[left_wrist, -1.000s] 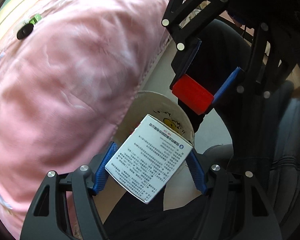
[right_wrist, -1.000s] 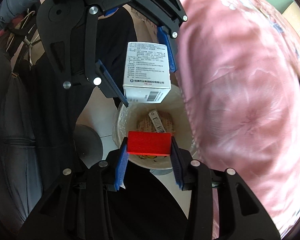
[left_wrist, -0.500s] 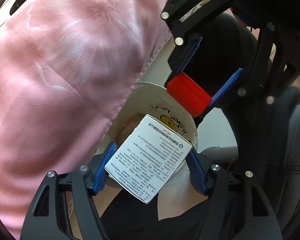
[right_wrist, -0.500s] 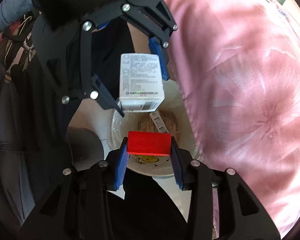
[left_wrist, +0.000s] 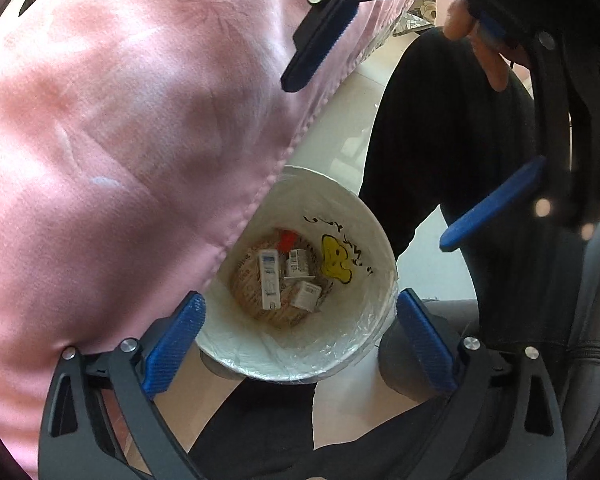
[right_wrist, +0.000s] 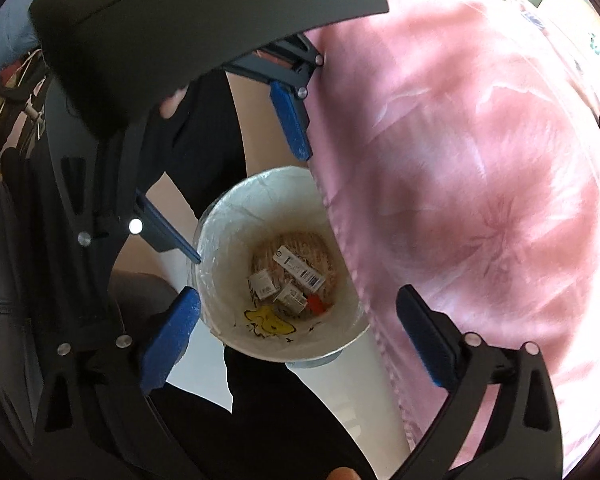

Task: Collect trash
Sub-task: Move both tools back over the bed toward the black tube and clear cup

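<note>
A round white bin (left_wrist: 364, 344) stands on the pale floor (left_wrist: 340, 120), lined with a thin, crinkled clear plastic bag that folds over its rim. A yellow cartoon figure with black scribbles (left_wrist: 334, 258) is printed on its inner wall. At the bottom, on a tan printed layer, lie the pieces of trash: a long flat white box with blue print (left_wrist: 269, 276), two smaller white cartons (left_wrist: 306, 294) with small text and a barcode, and a small red block (left_wrist: 287, 239) at the far side in the left wrist view. In the right wrist view the same pile shows with the red block (right_wrist: 315, 305) near the yellow figure and the long box (right_wrist: 298, 267) lying slantwise.

A soft pink quilt (left_wrist: 120, 140) with a faint flower pattern and a stitched hem hangs over the bin's left edge in the left wrist view.

The left tool (left_wrist: 300, 340) hangs above the bin, its jaws opening and spread wide, nothing between its ribbed blue pads. The right tool (right_wrist: 300, 336) is likewise above the bin, jaws opening and spread wide, empty. Each tool has a black frame with silver rivets.

A person's black-clad legs (left_wrist: 440, 140) stand by the bin.
</note>
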{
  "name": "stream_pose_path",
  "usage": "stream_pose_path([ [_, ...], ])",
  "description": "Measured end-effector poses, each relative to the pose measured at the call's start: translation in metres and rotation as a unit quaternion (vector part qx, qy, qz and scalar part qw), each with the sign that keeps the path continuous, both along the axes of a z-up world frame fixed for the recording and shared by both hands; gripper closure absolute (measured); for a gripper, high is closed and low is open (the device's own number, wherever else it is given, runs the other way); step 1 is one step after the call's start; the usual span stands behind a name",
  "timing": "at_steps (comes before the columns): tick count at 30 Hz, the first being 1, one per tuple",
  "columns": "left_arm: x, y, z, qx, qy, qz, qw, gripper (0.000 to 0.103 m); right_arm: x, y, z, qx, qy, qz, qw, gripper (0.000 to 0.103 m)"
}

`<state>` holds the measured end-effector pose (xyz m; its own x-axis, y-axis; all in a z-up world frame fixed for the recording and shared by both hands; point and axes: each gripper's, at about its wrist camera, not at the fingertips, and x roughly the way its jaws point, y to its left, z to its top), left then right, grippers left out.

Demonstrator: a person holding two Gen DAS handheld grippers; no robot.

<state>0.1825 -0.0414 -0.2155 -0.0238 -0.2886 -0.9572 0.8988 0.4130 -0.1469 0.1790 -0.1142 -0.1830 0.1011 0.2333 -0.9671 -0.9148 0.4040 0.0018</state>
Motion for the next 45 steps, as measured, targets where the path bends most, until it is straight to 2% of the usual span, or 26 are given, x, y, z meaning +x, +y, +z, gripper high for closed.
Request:
stream_pose_path([
  [9, 0.001, 0.0, 0.001, 0.006, -0.01, 0.008, 0.9999, 0.005, -0.006, -0.001, -0.008, -0.008, -0.011, -0.006, 1.0, 0.007],
  [14, -0.001, 0.002, 0.01, 0.006, -0.027, 0.019, 0.9994, 0.005, -0.007, -0.004, -0.002, -0.008, -0.012, -0.013, 1.0, 0.007],
  [21, 0.002, 0.006, 0.032, 0.005, -0.057, 0.041, 0.9976, 0.005, -0.008, -0.017, 0.021, -0.011, -0.029, -0.027, 0.999, 0.007],
  [29, 0.017, 0.011, 0.077, 0.003, -0.089, 0.06, 0.9942, 0.005, 0.006, -0.045, 0.066, -0.012, -0.059, -0.051, 0.997, 0.007],
  [34, 0.027, 0.008, 0.097, 0.011, -0.097, 0.06, 0.9934, 0.005, 0.019, -0.06, 0.09, -0.034, -0.074, -0.057, 0.995, 0.007],
  [45, 0.056, -0.008, 0.138, 0.025, -0.105, 0.059, 0.9924, 0.005, 0.058, -0.085, 0.132, -0.026, -0.06, -0.083, 0.994, 0.007],
])
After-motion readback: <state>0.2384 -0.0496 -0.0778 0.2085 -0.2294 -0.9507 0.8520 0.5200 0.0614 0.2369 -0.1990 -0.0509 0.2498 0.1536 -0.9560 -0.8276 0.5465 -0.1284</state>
